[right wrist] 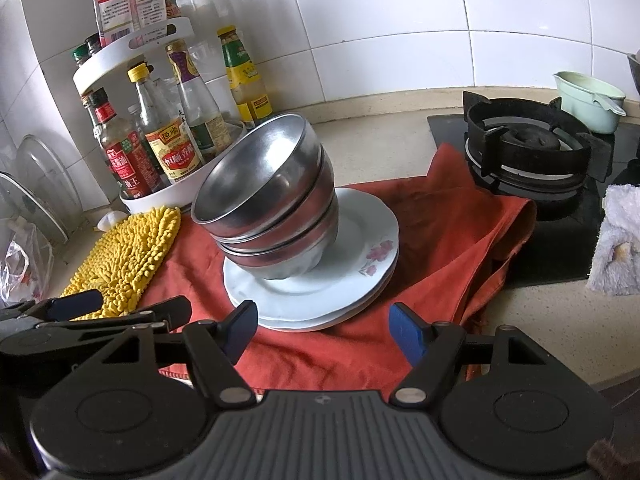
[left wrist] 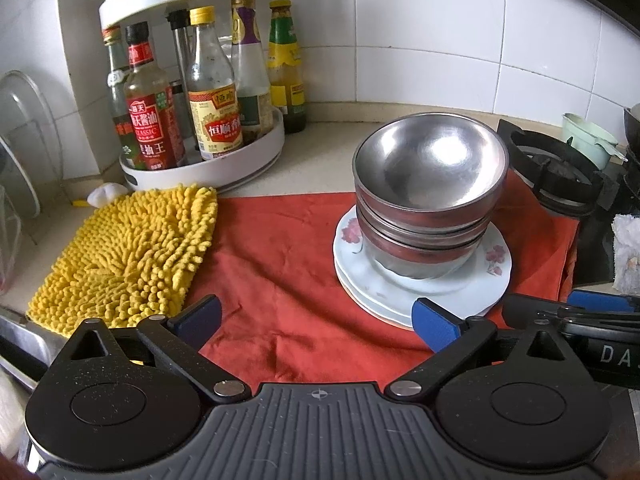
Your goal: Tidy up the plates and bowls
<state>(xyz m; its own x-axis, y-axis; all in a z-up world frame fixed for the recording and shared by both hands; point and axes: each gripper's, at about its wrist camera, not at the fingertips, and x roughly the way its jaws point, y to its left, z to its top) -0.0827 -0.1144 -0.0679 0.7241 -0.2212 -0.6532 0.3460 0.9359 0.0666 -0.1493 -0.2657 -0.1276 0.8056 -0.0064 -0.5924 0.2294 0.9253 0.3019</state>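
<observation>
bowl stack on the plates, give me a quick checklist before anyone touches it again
1. Stack of nested steel bowls sits on the white floral plates: ok.
2. Bowls level: not ok, in the right wrist view the stack seems to lean toward the yellow chenille mitt.
3. Plates squared up: not ok, their edges are offset.
4. Left gripper free: ok, fingers wide open, nothing between them.
5. Right gripper free: ok, fingers apart, nothing held.
6. Red cloth flat under the plates: cannot tell; it is rumpled near the black gas burner.
</observation>
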